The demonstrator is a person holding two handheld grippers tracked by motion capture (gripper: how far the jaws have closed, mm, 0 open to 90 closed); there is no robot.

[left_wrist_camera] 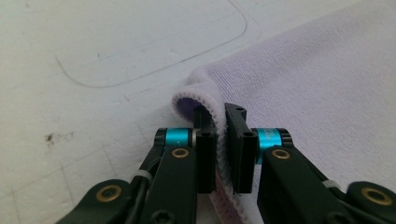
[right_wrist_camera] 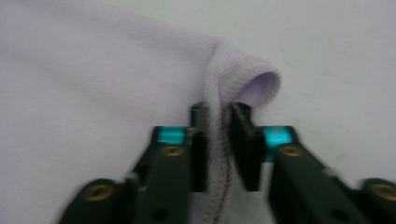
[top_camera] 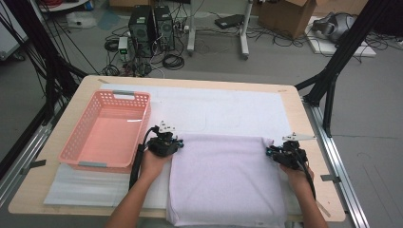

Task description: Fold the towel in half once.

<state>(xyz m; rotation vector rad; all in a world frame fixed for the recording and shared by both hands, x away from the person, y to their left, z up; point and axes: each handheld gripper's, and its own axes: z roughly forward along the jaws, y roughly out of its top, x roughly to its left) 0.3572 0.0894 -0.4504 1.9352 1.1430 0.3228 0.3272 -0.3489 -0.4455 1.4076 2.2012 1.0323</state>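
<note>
My left gripper (left_wrist_camera: 220,140) and right gripper (right_wrist_camera: 219,140) each pinch a far corner of the soft lilac towel (top_camera: 223,175) (edges bunched between my jaws).

We see a matt, nubbly terry-cloth towel (top_camera: 223,175), a glossy perforated plastic basket (top_camera: 85,137) and a bare wooden table edge (top_camera: 294,102).

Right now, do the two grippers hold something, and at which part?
Yes. The pale lilac terry towel: the left gripper pinches its far left corner, the right gripper its far right corner.
</note>
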